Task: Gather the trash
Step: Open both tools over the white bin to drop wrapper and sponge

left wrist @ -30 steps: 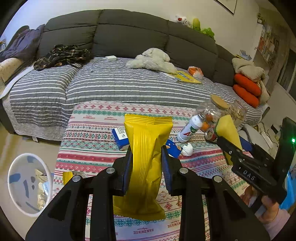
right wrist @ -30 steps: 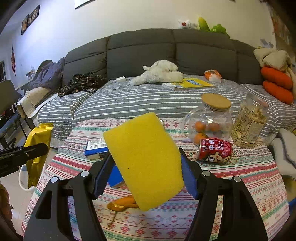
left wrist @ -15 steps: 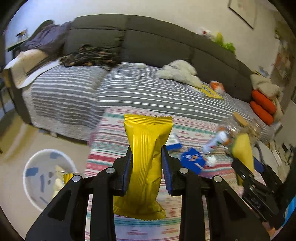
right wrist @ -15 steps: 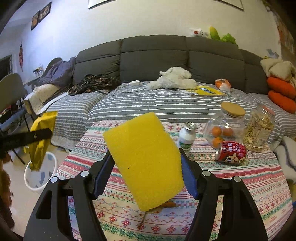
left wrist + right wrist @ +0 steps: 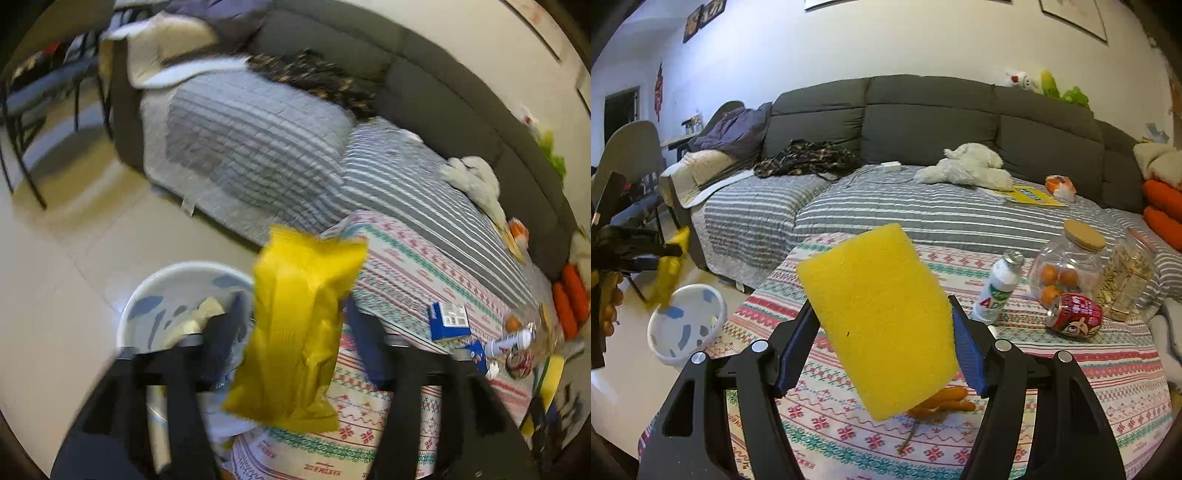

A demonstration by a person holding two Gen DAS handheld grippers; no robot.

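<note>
A: L gripper [image 5: 291,328]: jaws spread wide, just been opening. Yellow wrapper [image 5: 299,332] sits between them w/ a gap on both sides, so nothing's pinching it. It looks loose, prob dropping.

B: Which way does it lie?

A: Long axis runs roughly along the fingers, top end tipped toward the table edge. White bin [image 5: 184,295] is just beside it, below and to the pic's left, rim showing behind the left finger. The wrapper seems to hang over the seam between bin and tablecloth [image 5: 406,280]. Whether it clears the rim, can't tell; frame's blurred.

B: R side?

A: R gripper [image 5: 882,328] is clamped on the yellow sponge [image 5: 882,317], pads pressing both sides, sponge tilted. It's over the table, well apart from the bin [image 5: 689,325], so L is the nearer hand by far.

B: vs. half a sec ago?

A: Then the L pads were pinched tight on the wrapper, which stood upright with the bin further off at lower left. Now the jaws are apart, the view has rolled, and the bin's nearly under the fingers. R grip on the sponge unchanged; the can [image 5: 1075,315] and bottle [image 5: 999,286] sit further right in its view.
</note>
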